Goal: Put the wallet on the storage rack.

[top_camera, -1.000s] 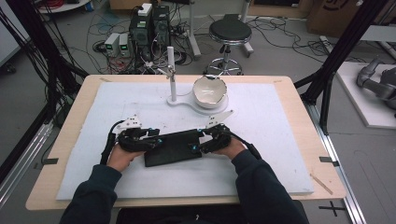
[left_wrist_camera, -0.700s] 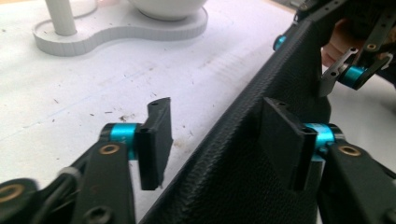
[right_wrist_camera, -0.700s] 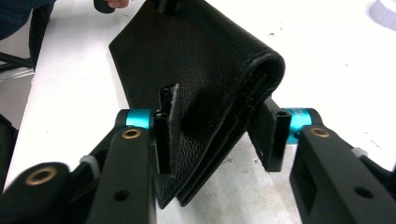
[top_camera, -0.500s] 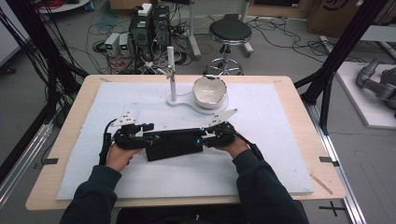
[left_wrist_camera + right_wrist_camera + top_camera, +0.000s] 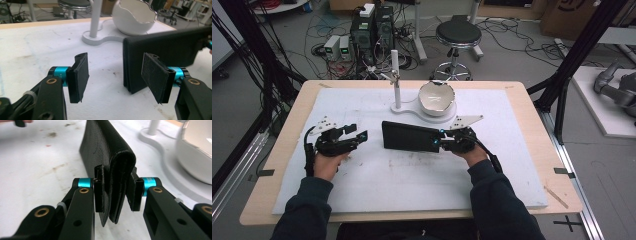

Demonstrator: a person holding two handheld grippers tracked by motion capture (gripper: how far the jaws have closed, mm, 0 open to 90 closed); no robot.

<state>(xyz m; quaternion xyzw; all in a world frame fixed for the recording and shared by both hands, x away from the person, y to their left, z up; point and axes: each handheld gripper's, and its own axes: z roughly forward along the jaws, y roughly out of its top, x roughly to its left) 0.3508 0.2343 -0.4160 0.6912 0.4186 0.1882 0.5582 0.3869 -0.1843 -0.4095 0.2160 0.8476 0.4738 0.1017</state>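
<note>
Nearest the table's front edge, drew apart from a second earlier: then clustered with both grippers on the black leather wallet (image 5: pixel 411 136) at mid-mat, now separated, the left gripper (image 5: pixel 360 137) pulled off toward the left and clear of it. Stood with jaws spread and nothing between the pads (image 5: pixel 79 75), having just been opening; faced, in the left gripper view, the wallet's near end just beyond the right-hand pad, apart from it. Farther right, clamped the right gripper (image 5: pixel 116 192) on the wallet's right end, jaws having just been closing, both pads pressed against the folded leather, fold uppermost and open edges hanging down. Held the wallet on edge, stretched leftward from the right gripper across the white mat (image 5: pixel 362 190), lifted or barely grazing it — could not tell which. Shifted slightly right and toward the table's far side compared with a second before. Beyond the wallet, left unmoved a white stand (image 5: pixel 398 102) with an upright post and, on its base, a white bowl with a jagged broken rim (image 5: pixel 437 97), near the right gripper but not touching.
</note>
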